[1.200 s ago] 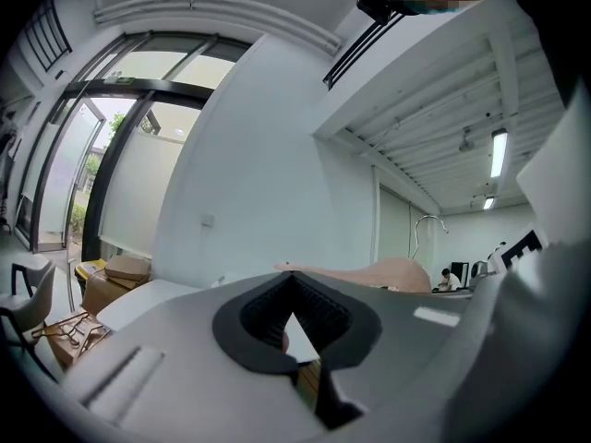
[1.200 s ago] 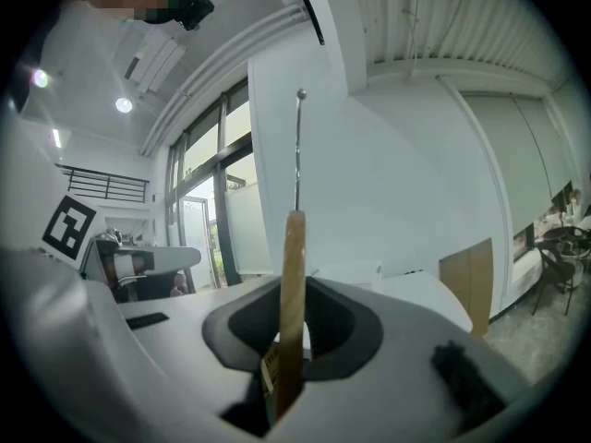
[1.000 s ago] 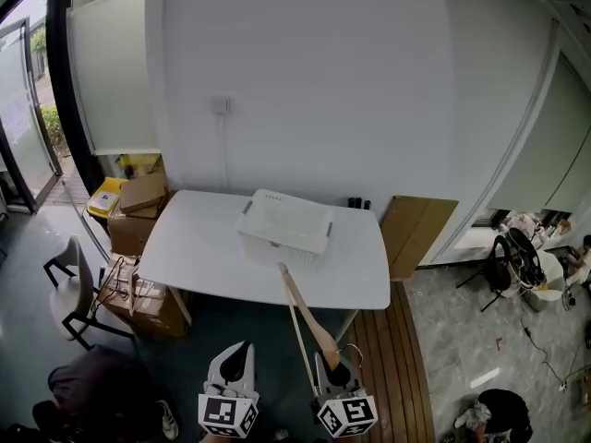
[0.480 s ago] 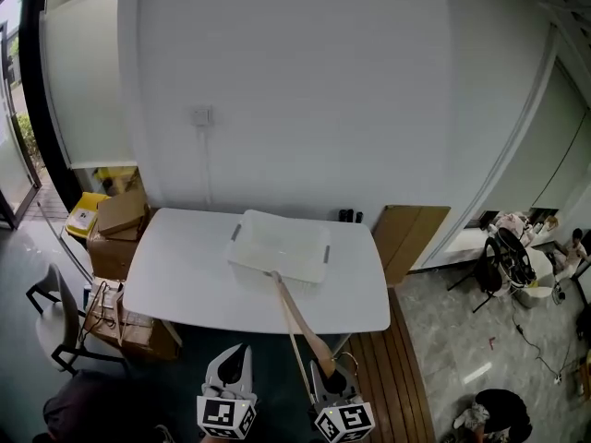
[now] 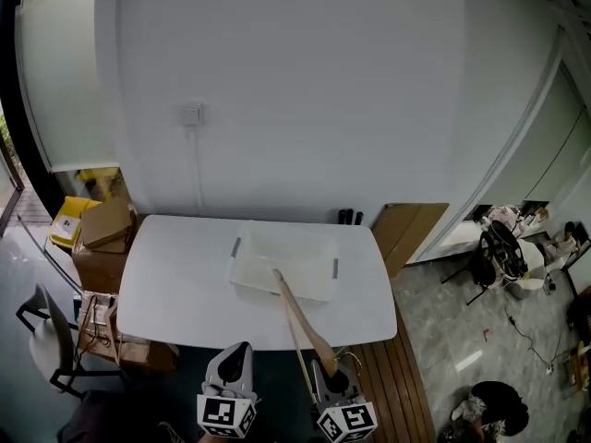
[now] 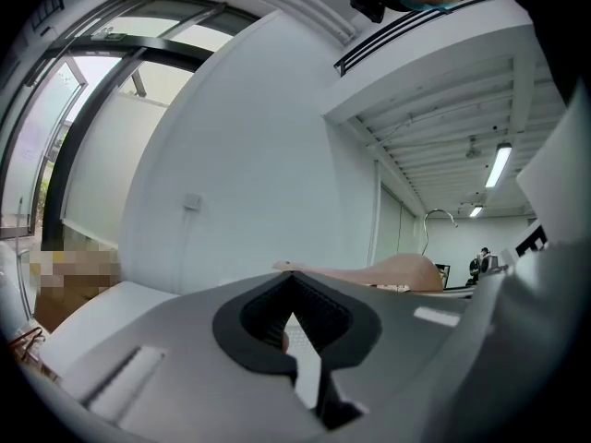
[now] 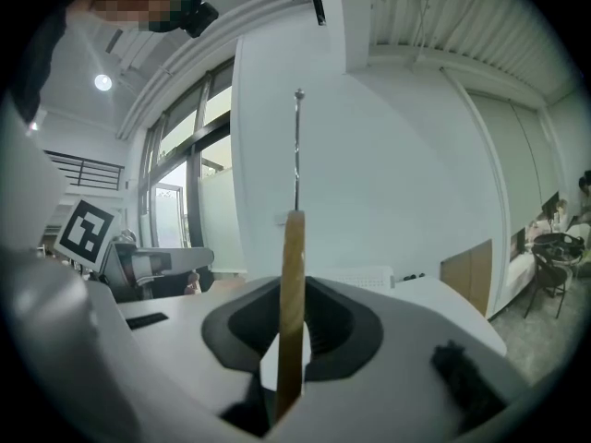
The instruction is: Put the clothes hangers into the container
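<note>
Right tongs (image 5: 331, 375) clench one wooden hanger (image 5: 297, 312); left tongs (image 5: 236, 360) closed, empty; one container (image 5: 268, 290)

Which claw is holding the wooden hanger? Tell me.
The right claw: its jaws are clamped on the wooden hanger, which sticks out ahead of it. The left claw is shut on nothing.

white table (image 5: 175, 289) | cardboard boxes (image 5: 100, 238) left of it | chair (image 5: 48, 344) | wall switch (image 5: 190, 114)

The worktop (image 5: 175, 293) is white. The container (image 5: 305, 247) on the worktop is translucent white. The hanger (image 5: 319, 341) is light brown. Boxes (image 5: 103, 233) left of the worktop are brown.
</note>
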Demonstrator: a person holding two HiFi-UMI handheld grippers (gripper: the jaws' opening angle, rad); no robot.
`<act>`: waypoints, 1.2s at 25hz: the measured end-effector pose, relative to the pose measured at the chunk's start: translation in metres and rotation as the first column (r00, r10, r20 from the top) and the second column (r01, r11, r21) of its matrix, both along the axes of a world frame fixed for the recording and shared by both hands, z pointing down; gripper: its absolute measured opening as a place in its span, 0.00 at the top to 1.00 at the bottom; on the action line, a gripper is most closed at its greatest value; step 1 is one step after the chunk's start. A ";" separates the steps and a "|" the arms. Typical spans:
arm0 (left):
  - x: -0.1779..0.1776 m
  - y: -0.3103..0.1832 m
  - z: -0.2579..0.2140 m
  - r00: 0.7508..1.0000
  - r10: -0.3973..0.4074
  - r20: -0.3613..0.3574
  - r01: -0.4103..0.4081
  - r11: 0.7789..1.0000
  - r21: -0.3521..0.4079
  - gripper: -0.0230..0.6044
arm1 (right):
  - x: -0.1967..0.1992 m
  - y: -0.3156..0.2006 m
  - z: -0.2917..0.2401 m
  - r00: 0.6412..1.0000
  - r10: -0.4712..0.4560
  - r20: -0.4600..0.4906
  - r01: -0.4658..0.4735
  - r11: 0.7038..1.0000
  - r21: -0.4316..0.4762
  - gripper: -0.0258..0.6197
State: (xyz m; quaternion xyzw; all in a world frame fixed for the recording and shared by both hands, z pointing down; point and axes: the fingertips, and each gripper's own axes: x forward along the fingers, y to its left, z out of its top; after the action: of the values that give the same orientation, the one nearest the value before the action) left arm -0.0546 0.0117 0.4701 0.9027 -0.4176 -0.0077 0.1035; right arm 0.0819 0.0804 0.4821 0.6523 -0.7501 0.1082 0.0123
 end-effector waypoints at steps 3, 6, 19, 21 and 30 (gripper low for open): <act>-0.002 -0.021 0.000 1.000 0.023 0.004 -0.023 1.000 -0.002 0.96 | -0.003 -0.021 0.001 1.000 0.029 0.011 -0.029 1.000 -0.003 0.87; -0.003 -0.044 0.003 0.999 0.036 0.007 -0.036 0.999 -0.005 0.96 | -0.005 -0.040 0.003 0.999 0.046 0.025 -0.046 0.999 0.001 0.87; 0.020 -0.088 0.003 0.999 0.047 0.008 -0.046 0.999 -0.015 0.96 | 0.018 -0.090 0.001 0.999 0.039 0.025 -0.039 0.999 0.002 0.87; 0.024 -0.097 0.005 0.999 0.037 0.013 -0.037 0.999 -0.019 0.96 | 0.023 -0.102 0.001 0.999 0.027 0.025 -0.027 1.000 -0.002 0.87; 0.049 -0.143 0.013 1.000 0.007 0.026 -0.006 0.999 -0.033 0.96 | 0.049 -0.152 0.010 0.999 -0.015 0.030 0.016 1.000 -0.025 0.87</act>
State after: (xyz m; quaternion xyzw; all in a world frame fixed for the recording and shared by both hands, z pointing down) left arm -0.0058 -0.1312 0.4829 0.9022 -0.4162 0.0114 0.1129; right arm 0.1313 -0.0713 0.4921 0.6447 -0.7537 0.1272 0.0103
